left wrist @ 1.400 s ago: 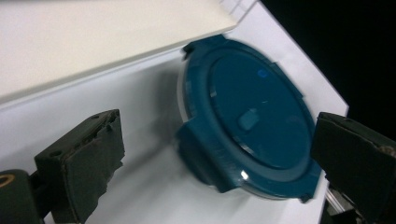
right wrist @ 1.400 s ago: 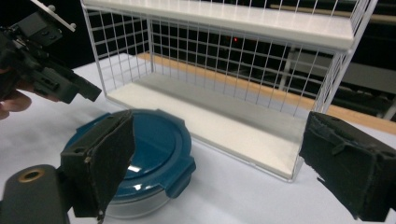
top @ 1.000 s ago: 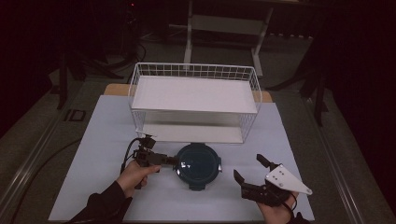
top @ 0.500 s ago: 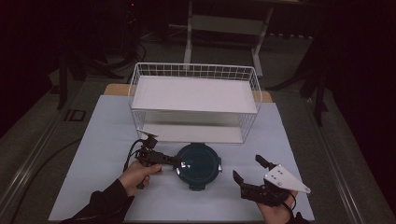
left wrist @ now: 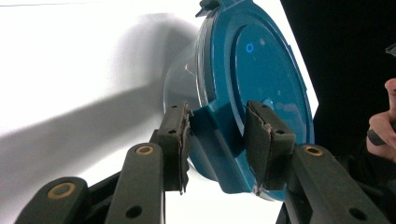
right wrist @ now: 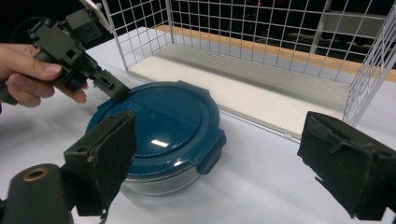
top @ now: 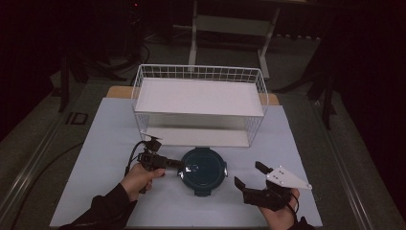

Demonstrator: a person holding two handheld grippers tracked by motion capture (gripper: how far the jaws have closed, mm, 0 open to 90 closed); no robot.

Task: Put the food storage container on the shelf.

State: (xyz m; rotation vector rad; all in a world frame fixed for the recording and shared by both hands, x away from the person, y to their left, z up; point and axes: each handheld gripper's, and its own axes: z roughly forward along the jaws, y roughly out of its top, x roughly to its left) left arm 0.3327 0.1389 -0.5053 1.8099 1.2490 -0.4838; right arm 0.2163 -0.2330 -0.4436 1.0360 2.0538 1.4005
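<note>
A round clear container with a dark teal clip-on lid [top: 203,167] stands on the white mat in front of the wire basket. My left gripper [top: 178,164] reaches in level from the left. Its jaws have just been closing and now press on the lid's left latch clip [left wrist: 217,135], one pad [left wrist: 176,140] on each side of it. The lid [left wrist: 261,70] fills the left gripper view beyond them. My right gripper [top: 249,174] rests open on the mat to the right of the container, apart from it. Between its wide-set pads [right wrist: 109,154] I see the container [right wrist: 163,121] and the left gripper [right wrist: 114,91].
A white wire basket [top: 198,72] with a white floor and a raised shelf stands just behind the container [right wrist: 261,28]. The white mat [top: 95,143] covers the table, with bare room at left and front. The dark floor and stands lie beyond.
The left gripper's jaws have narrowed onto the lid's left clip. Both hands and the container have kept their places.
</note>
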